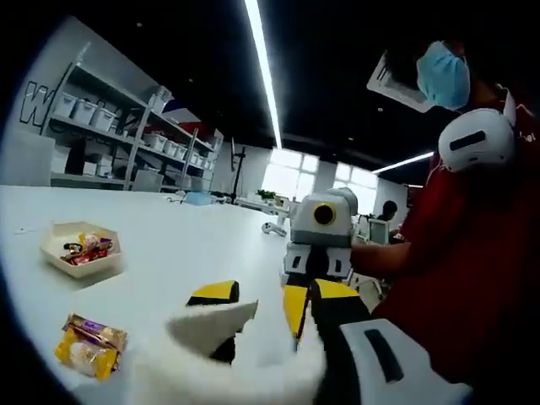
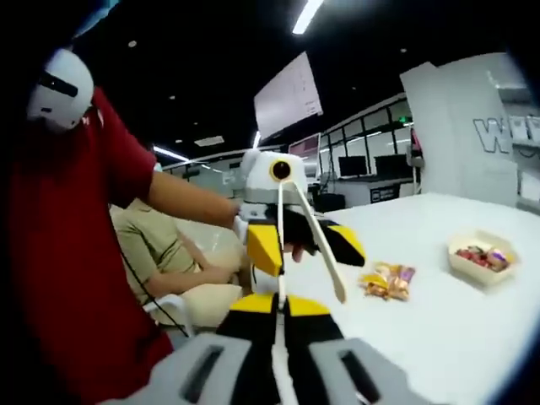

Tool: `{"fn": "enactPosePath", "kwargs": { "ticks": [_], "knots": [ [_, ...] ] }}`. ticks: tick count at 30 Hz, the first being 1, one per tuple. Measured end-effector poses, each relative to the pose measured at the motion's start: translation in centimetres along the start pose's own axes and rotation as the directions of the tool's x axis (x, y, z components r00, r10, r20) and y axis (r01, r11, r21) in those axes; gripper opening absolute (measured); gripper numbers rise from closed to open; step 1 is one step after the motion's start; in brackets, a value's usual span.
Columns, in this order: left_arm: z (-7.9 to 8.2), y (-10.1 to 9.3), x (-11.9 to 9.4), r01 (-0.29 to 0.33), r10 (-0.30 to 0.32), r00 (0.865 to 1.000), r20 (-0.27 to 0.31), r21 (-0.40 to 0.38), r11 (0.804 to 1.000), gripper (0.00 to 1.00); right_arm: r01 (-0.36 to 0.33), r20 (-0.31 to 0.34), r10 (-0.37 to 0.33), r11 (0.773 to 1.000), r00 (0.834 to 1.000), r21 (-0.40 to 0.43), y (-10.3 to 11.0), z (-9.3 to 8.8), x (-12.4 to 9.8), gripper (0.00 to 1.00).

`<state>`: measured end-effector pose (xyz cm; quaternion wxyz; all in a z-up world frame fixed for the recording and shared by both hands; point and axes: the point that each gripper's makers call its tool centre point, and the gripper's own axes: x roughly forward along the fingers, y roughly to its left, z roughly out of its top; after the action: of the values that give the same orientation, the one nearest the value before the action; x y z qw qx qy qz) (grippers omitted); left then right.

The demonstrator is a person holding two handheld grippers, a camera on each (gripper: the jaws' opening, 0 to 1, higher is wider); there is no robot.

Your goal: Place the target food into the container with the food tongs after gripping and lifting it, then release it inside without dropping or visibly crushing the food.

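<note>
Right gripper (image 2: 283, 308) pinches tongs (image 2: 308, 232); left gripper (image 1: 261, 316) spread. Squeeze snack (image 2: 388, 281) lightly, then carry to tray (image 2: 481, 263).

Open table (image 1: 194, 245) btwn snack pack (image 1: 89, 346) & tray (image 1: 83, 251); nothing blocks approach

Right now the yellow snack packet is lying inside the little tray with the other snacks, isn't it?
Not quite. The yellow snack packet is lying on the white table, outside the little tray and apart from it. The other snacks are the ones inside the tray. The left gripper view shows this, and the right gripper view agrees.
</note>
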<state>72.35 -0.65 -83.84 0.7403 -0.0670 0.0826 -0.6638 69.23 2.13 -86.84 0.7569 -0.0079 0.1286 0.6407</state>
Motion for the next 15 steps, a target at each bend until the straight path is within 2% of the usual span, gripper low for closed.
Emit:
{"fn": "enactPosePath", "kwargs": {
  "ticks": [2, 3, 5, 9, 12, 15],
  "knots": [
    [0.1, -0.5, 0.1, 0.026, -0.026, 1.0, -0.004, 0.002, 1.0, 0.32, -0.056, -0.004, 0.056, 0.997, 0.998, 0.06, 0.9, 0.0, -0.1, 0.0],
    [0.2, -0.7, 0.1, 0.032, -0.032, 0.999, -0.006, 0.008, 0.999, 0.31, -0.056, -0.007, 0.057, 0.995, 0.998, 0.085, 0.6, 0.1, -0.2, 0.0],
    [0.5, -0.8, 0.1, 0.035, -0.035, 0.999, -0.002, 0.026, 0.999, 0.3, -0.063, 0.004, 0.063, 0.994, 0.998, 0.086, 0.4, 0.4, -0.4, 0.0],
    [0.7, -0.8, 0.1, 0.043, -0.043, 0.999, 0.003, -0.007, 0.999, 0.28, -0.073, 0.001, 0.074, 0.992, 0.997, 0.105, 0.5, 0.8, -0.5, 0.0],
    [0.4, -1.0, 0.0, 0.044, -0.044, 0.999, -0.008, 0.014, 0.999, 0.28, -0.064, -0.005, 0.065, 0.995, 0.998, 0.074, 0.5, 0.9, -0.7, 0.0],
    [0.7, -1.0, 0.0, 0.046, -0.046, 0.999, 0.003, 0.011, 0.999, 0.28, -0.066, 0.008, 0.065, 0.994, 0.998, 0.088, 0.6, 1.1, -0.7, 0.0]
  ]
}}
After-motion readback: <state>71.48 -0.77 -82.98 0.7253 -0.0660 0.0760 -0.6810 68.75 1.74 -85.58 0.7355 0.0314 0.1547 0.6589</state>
